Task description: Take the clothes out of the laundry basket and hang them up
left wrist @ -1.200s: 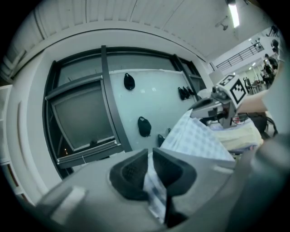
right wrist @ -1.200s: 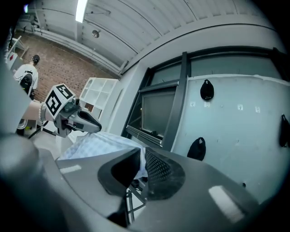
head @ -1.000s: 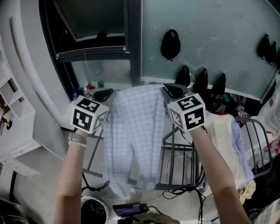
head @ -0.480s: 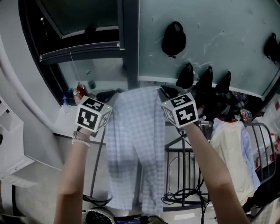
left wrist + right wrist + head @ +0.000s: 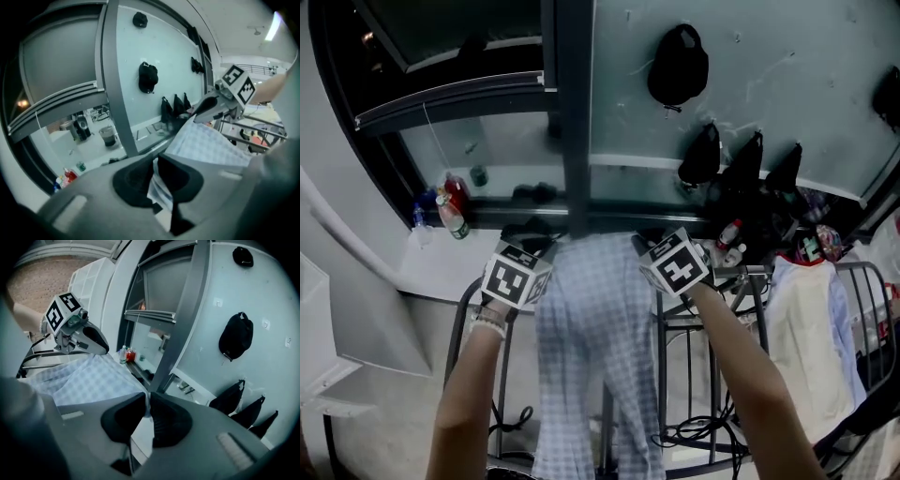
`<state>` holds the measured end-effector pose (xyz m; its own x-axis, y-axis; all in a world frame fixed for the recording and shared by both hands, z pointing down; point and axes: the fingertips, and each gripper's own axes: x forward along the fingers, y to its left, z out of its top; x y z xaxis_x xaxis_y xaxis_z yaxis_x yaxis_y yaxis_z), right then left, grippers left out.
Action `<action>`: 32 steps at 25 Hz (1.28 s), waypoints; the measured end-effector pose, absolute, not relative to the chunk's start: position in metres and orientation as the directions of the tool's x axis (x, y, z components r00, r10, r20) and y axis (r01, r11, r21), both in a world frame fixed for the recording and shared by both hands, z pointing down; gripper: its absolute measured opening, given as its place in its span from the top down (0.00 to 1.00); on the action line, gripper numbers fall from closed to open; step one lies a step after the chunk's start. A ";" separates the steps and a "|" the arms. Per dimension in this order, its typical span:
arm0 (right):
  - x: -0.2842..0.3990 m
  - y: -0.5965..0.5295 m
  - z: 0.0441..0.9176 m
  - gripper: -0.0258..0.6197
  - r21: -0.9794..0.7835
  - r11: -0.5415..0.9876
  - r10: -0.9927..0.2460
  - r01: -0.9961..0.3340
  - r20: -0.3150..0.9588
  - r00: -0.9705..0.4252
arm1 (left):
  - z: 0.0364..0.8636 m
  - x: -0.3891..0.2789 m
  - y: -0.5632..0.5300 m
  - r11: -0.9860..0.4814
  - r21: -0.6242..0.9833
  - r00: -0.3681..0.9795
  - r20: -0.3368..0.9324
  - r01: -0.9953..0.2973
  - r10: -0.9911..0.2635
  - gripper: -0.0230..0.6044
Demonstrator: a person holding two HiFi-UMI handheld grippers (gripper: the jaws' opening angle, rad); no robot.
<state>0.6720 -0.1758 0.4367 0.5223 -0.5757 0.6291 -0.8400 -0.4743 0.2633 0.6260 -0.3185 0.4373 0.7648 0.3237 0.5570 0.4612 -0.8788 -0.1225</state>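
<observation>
1. My left gripper [image 5: 529, 231] is clamped on the checked garment [image 5: 595, 319]. In the left gripper view a fold of the cloth is pinched between the two dark pads, which are nearly together.
2. My right gripper [image 5: 649, 237] is clamped on the same garment. In the right gripper view a thin edge of cloth runs down between its pads, which press on it.
3. The two grippers hold the garment's top edge at its left and right corners, and the cloth between them is spread fairly flat.
4. The garment is pale with a fine check. It hangs from my grippers straight down at the left end of the drying rack [image 5: 661, 394].
5. I cannot tell whether the cloth already rests on the rack's top rail or only hangs in front of it.
6. At the right end of the rack a cream garment [image 5: 797, 319] hangs over the rail, well apart from mine.
7. Beyond the rack's far edge are a window ledge with bottles [image 5: 450, 211] on it and a wall where a black cap [image 5: 678, 66] hangs.
</observation>
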 end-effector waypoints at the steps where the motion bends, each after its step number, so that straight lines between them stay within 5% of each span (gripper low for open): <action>1: 0.671 -0.175 0.444 0.91 0.259 -0.466 -0.567 -0.846 0.646 0.510 | 0.445 0.627 -0.317 -0.876 -0.116 0.754 0.569 0.469 0.329 0.91; 5: 0.671 -0.174 0.464 0.91 0.240 -0.458 -0.540 -0.856 0.690 0.482 | 0.465 0.627 -0.316 -0.867 -0.094 0.716 0.611 0.489 0.337 0.87; 8: 0.672 -0.170 0.471 0.88 0.232 -0.464 -0.525 -0.855 0.706 0.476 | 0.468 0.625 -0.322 -0.870 -0.081 0.707 0.622 0.486 0.337 0.76; 12: 0.663 -0.161 0.475 0.64 0.170 -0.467 -0.532 -0.868 0.731 0.429 | 0.463 0.614 -0.332 -0.887 -0.053 0.722 0.605 0.458 0.336 0.70; 16: 0.658 -0.148 0.453 0.61 0.110 -0.532 -0.589 -0.840 0.664 0.460 | 0.443 0.598 -0.342 -0.911 -0.061 0.776 0.548 0.408 0.311 0.82; 18: 0.654 -0.141 0.430 0.64 0.091 -0.584 -0.622 -0.806 0.587 0.517 | 0.429 0.587 -0.347 -0.923 -0.080 0.810 0.512 0.377 0.286 0.94; 21: 0.640 -0.133 0.403 0.94 0.105 -0.628 -0.634 -0.771 0.505 0.585 | 0.406 0.564 -0.348 -0.937 -0.085 0.848 0.459 0.338 0.264 0.97; 32: 0.507 -0.150 0.313 0.96 0.081 -0.469 -0.834 -0.880 0.287 0.471 | 0.298 0.420 -0.310 -0.957 -0.234 0.938 0.336 0.171 0.086 0.97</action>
